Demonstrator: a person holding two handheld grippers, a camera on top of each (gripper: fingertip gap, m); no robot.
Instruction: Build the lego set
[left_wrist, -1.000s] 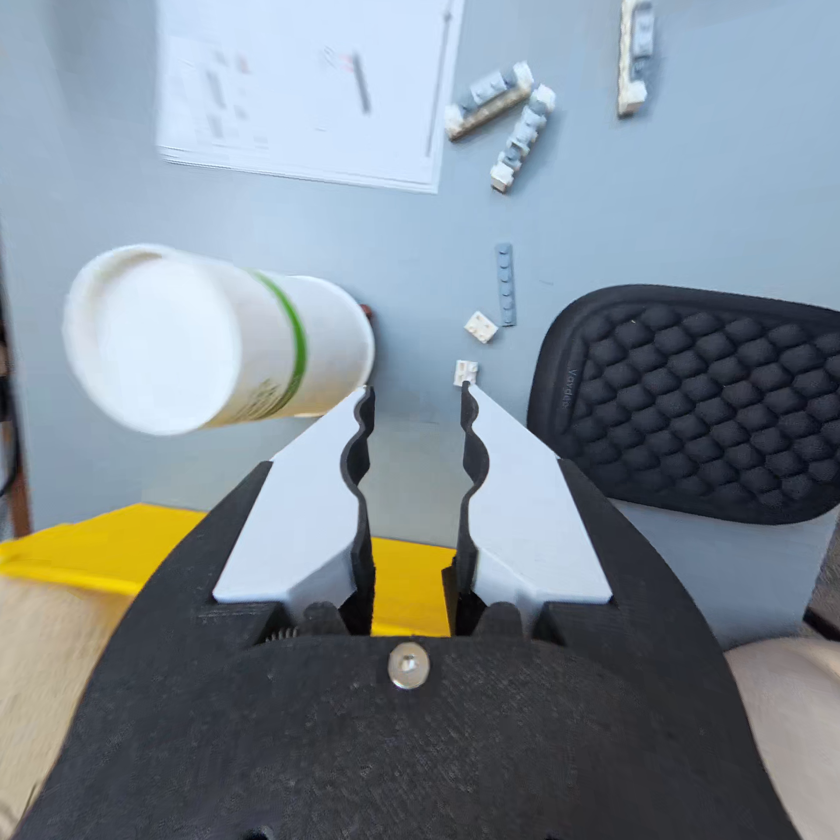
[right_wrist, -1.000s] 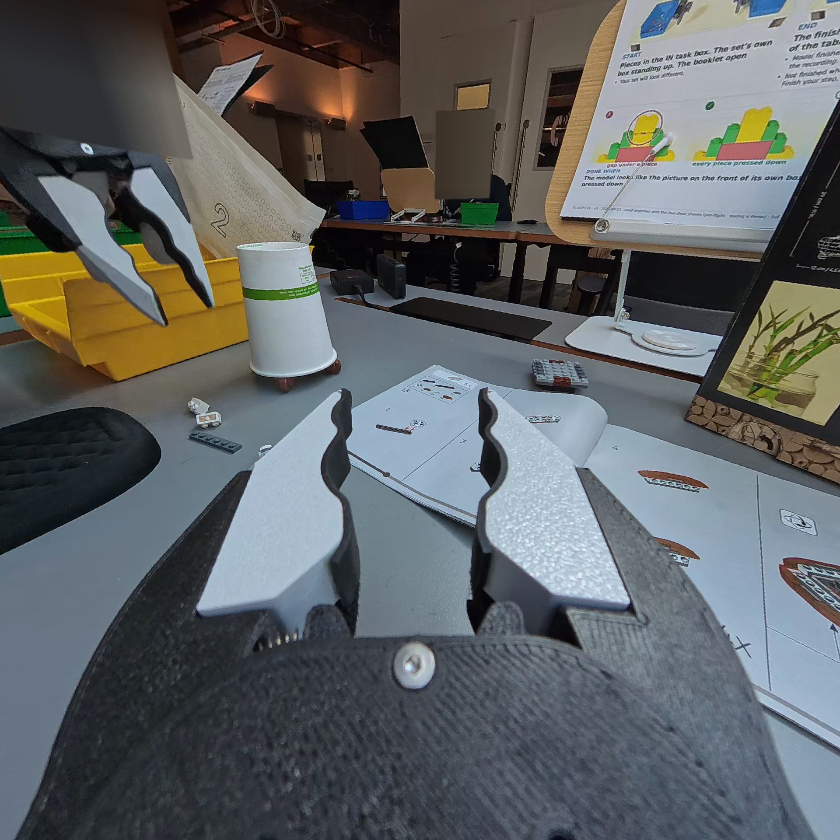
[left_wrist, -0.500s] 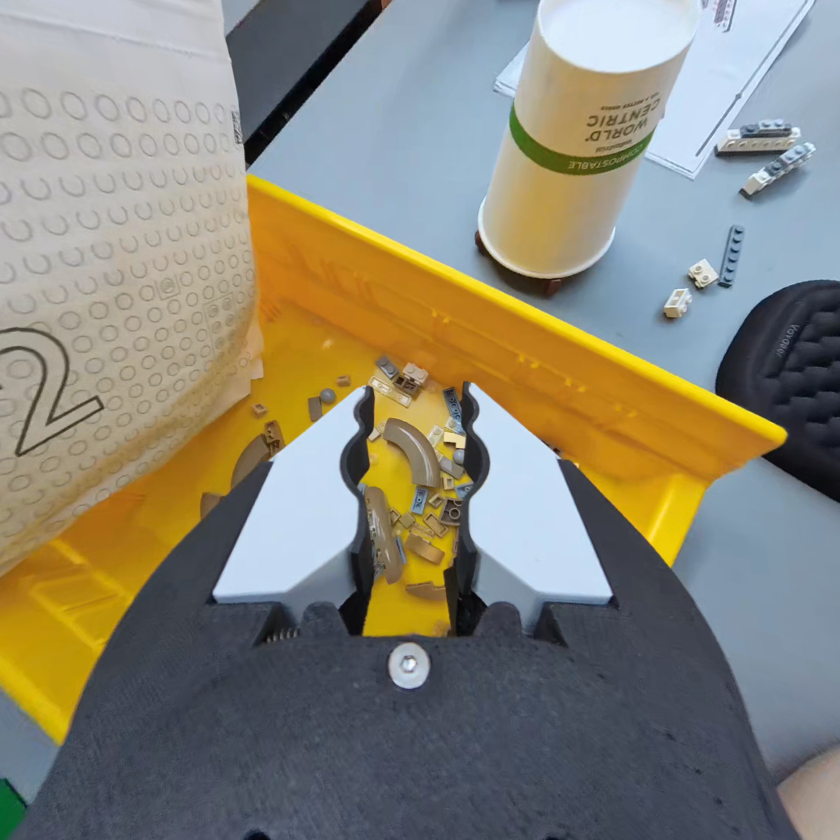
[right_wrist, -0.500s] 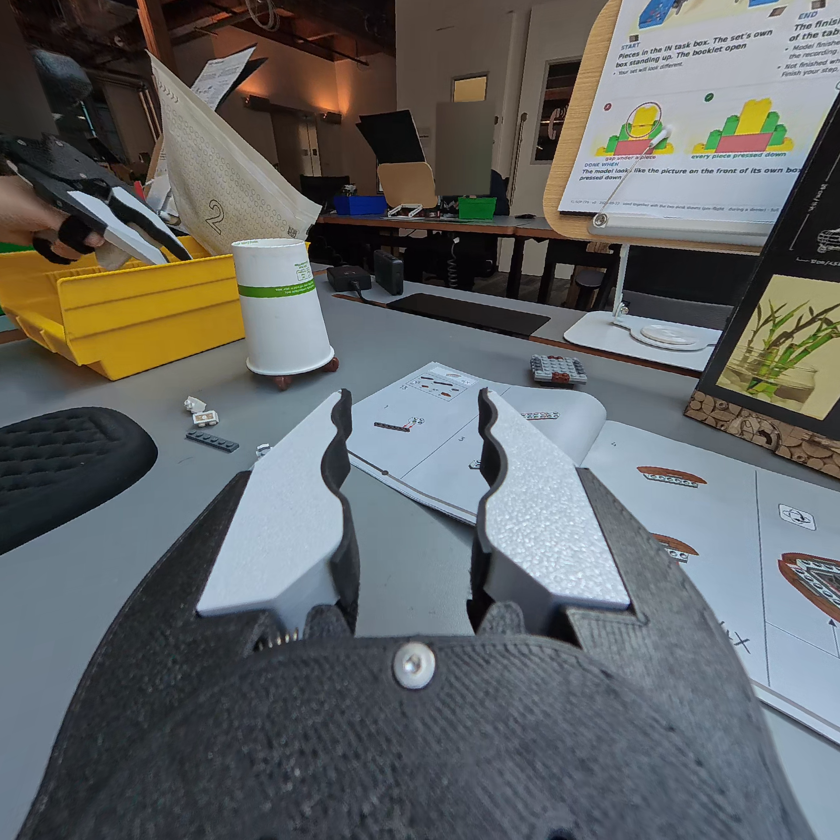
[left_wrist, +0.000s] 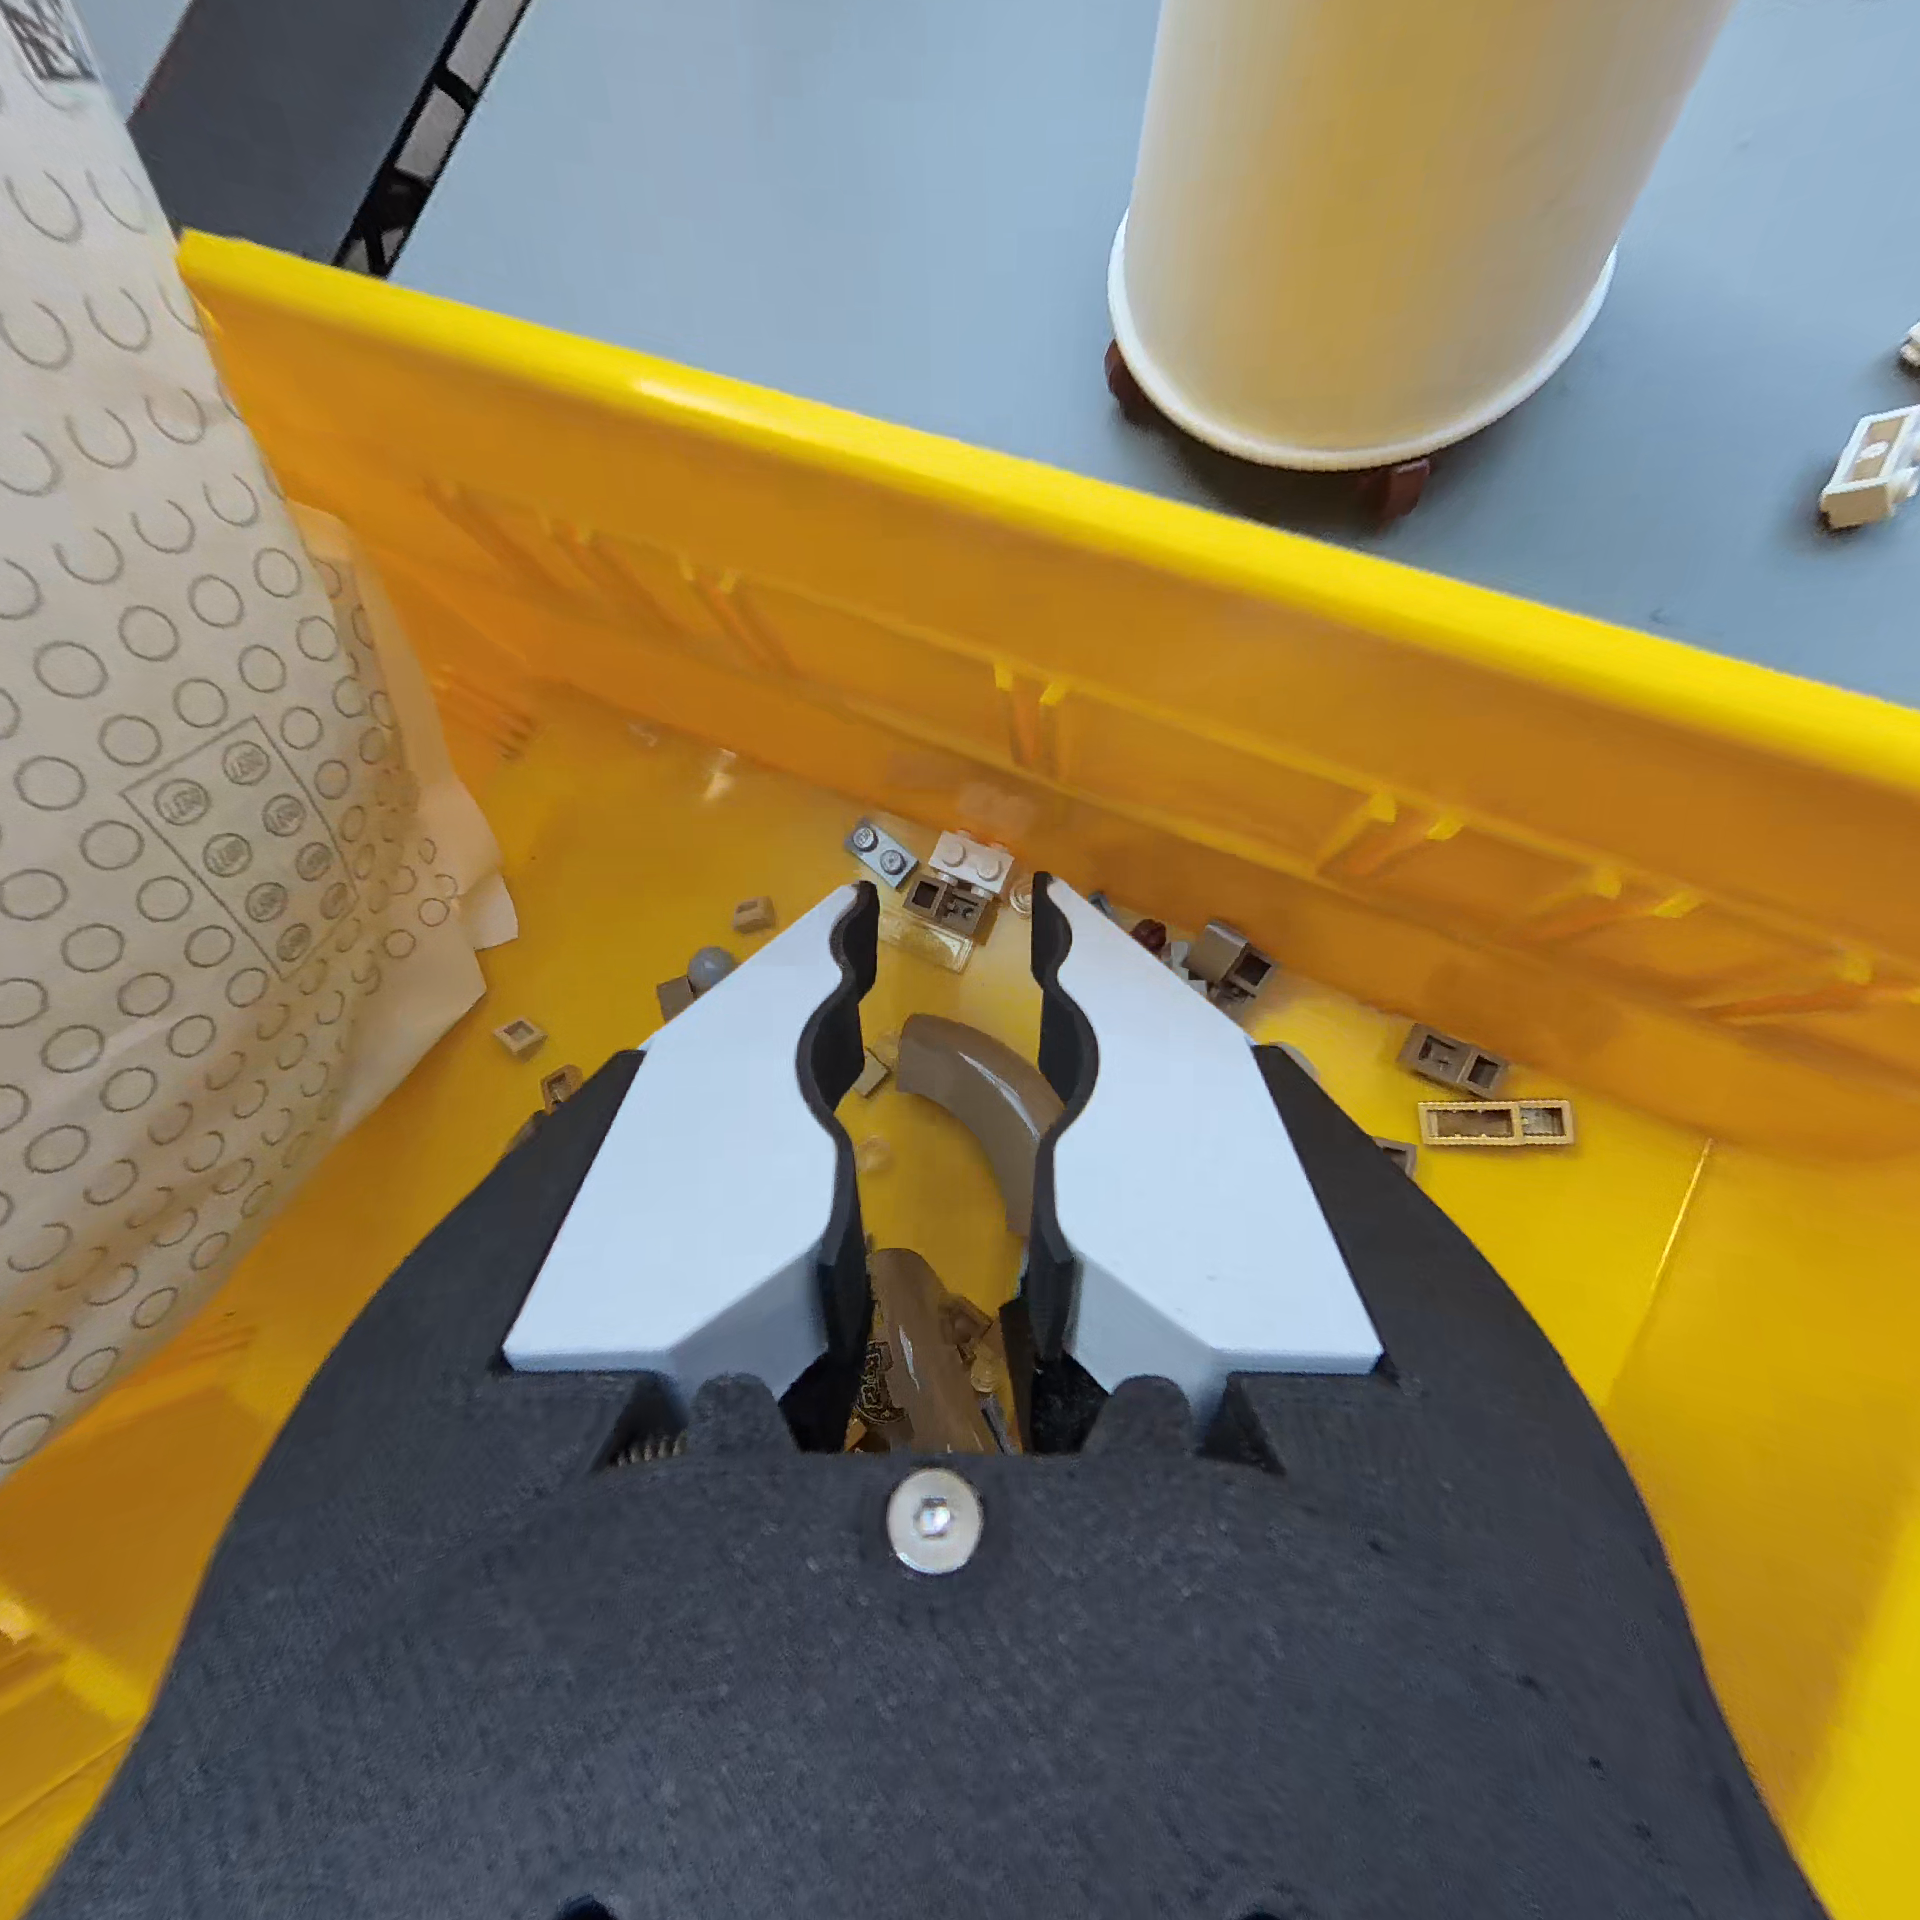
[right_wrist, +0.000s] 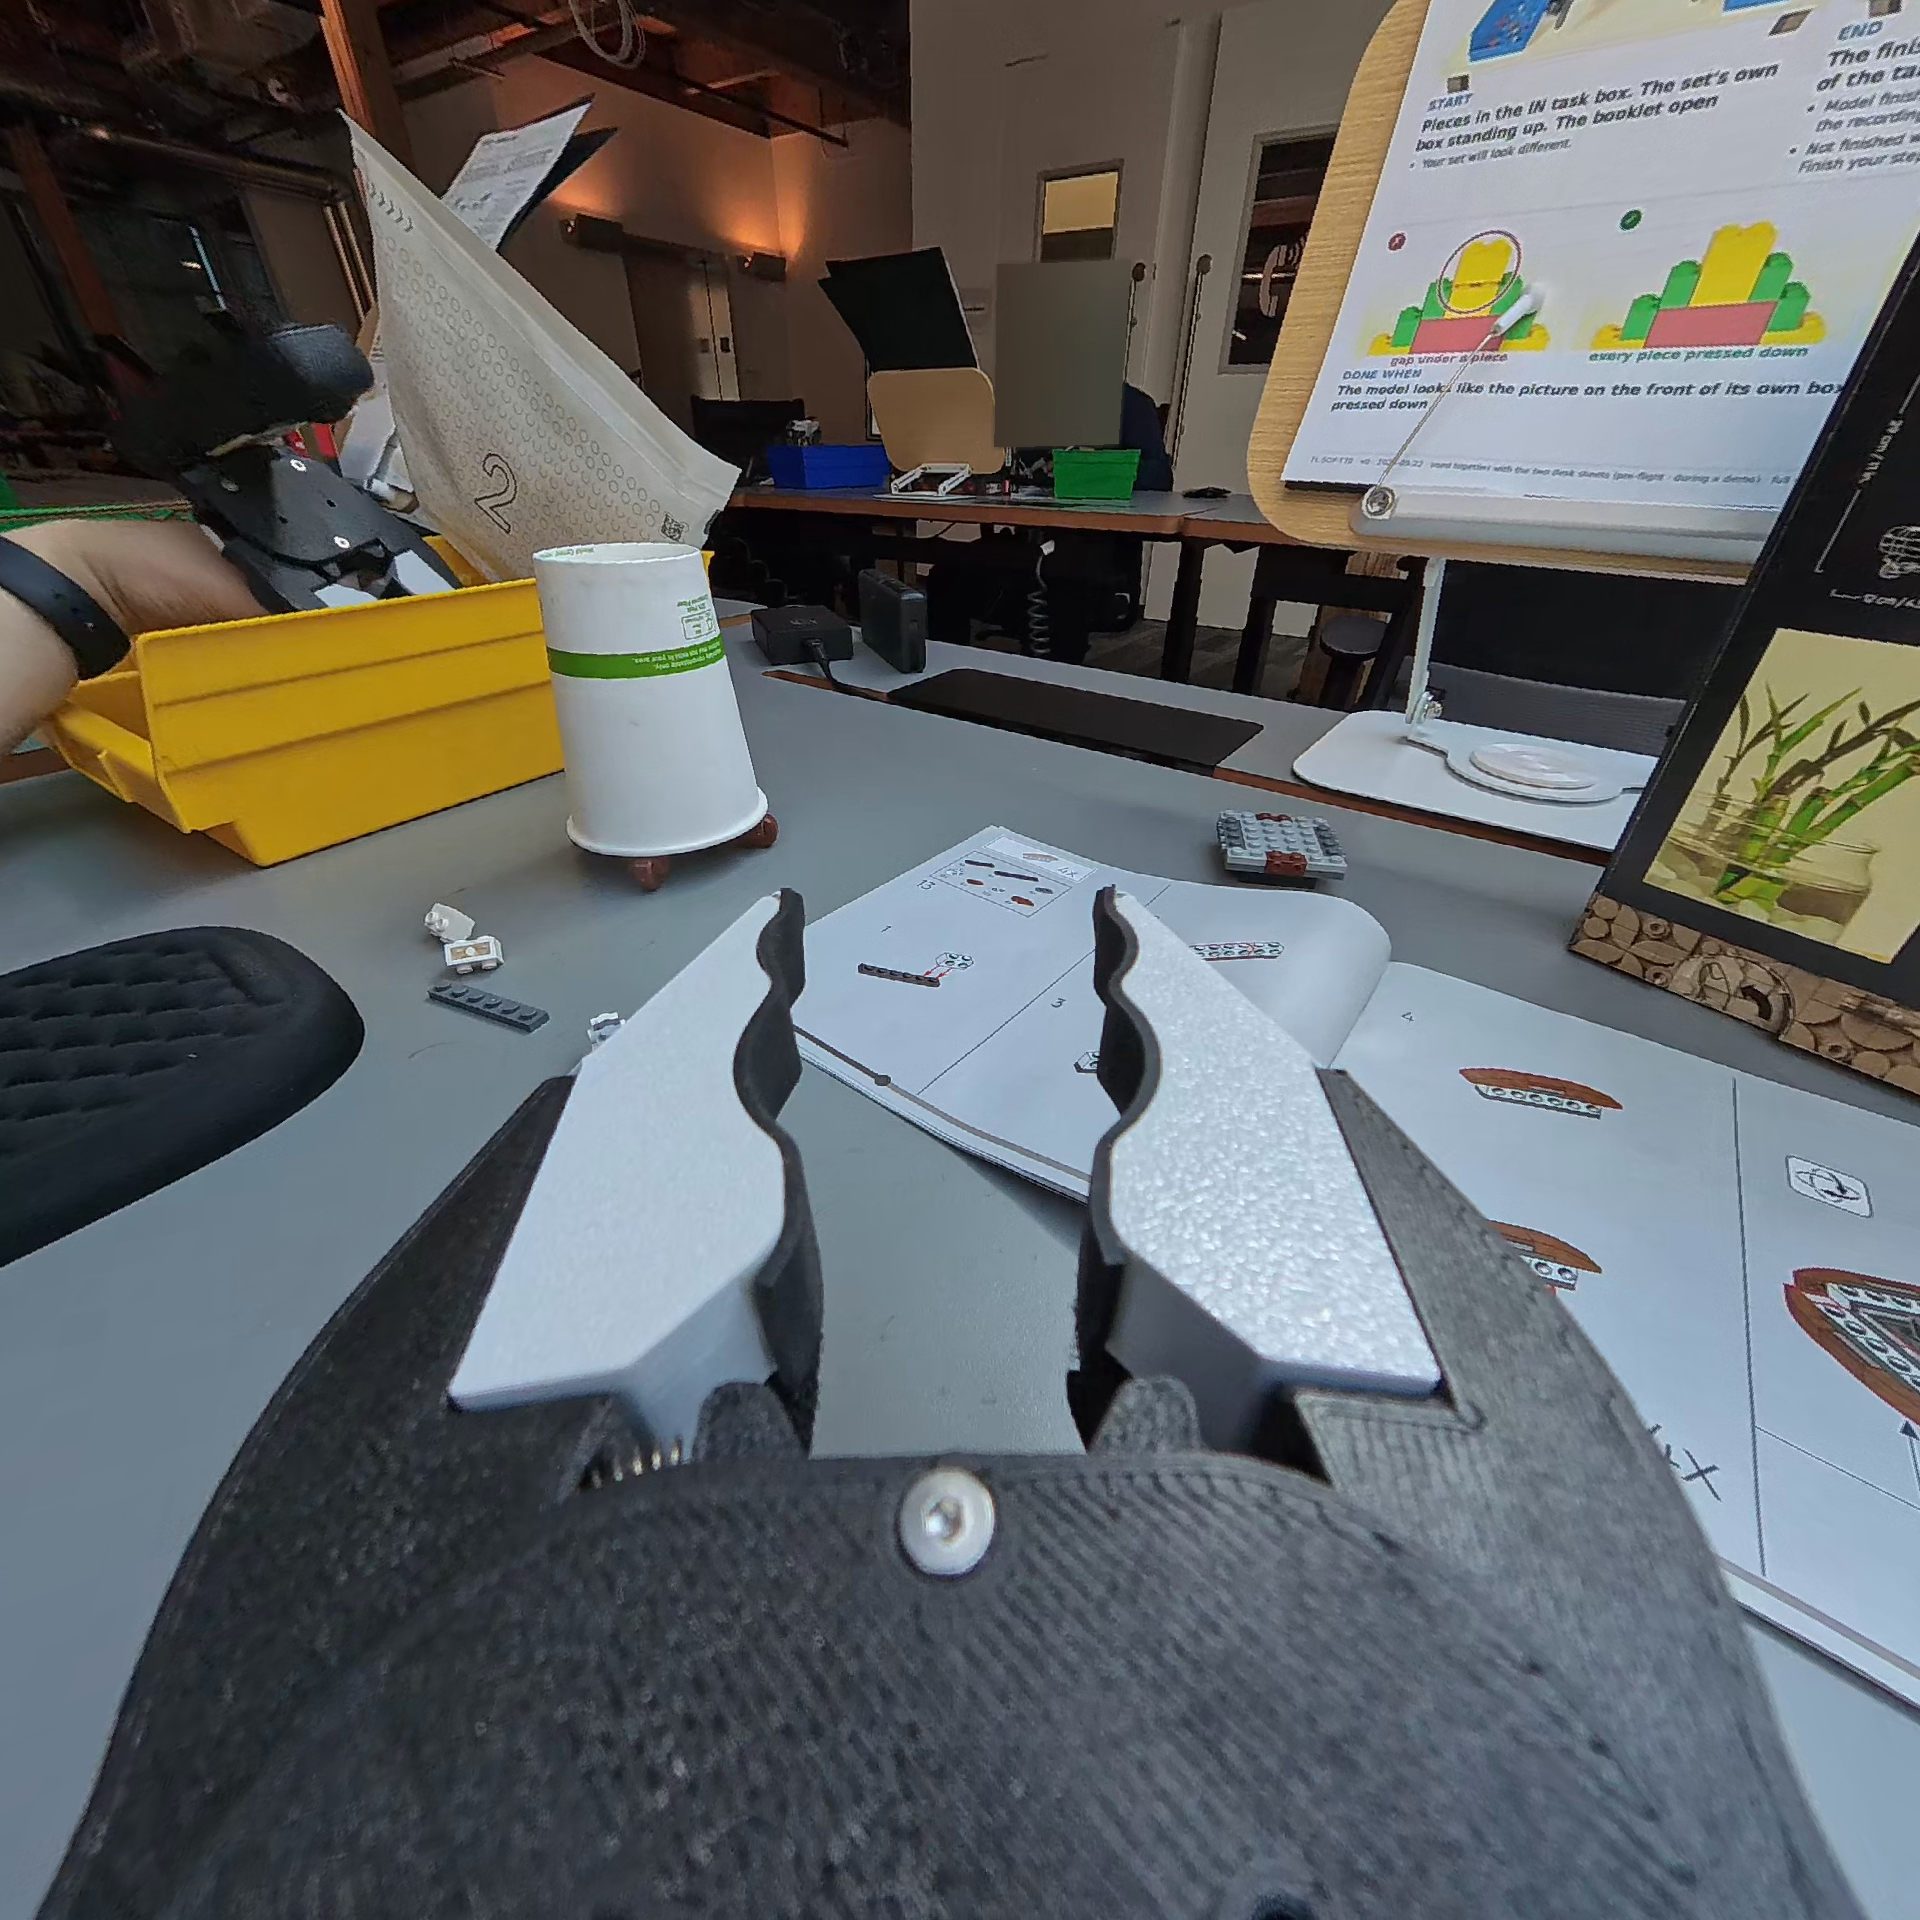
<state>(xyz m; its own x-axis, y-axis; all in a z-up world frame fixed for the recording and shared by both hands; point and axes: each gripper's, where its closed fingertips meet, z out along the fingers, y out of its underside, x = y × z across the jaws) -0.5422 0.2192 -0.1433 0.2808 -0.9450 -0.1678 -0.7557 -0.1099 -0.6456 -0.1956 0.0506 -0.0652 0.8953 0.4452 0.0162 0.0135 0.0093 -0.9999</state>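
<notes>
Left gripper (left_wrist: 951, 904) is reaching down into the yellow bin (left_wrist: 1039, 499), jaws standing partly open and holding nothing. The loose bricks (left_wrist: 961, 883) are lying on the bin floor against its far wall; a curved tan piece (left_wrist: 977, 1091) is lying between the jaws, not touched as far as I can tell.

Right gripper (right_wrist: 945, 904) is hovering over the grey table beside the open booklet (right_wrist: 1039, 935), well away from the bin, jaws apart and empty. A small grey built section (right_wrist: 1278, 847) is sitting beyond the booklet.

Handling judgement: pieces are light, rigid and smooth plastic, likely to skate on the slick bin floor. The curved piece is best pinched across its narrow width near the middle.

Hard to make out: the gripper body is covering the bin floor nearest the camera; a paper bag (left_wrist: 156, 727) is covering the bin's left side. A cup (left_wrist: 1371, 208), upside down beyond the bin wall, is concealing whatever is beneath it, with only brown bits showing at its rim.
</notes>
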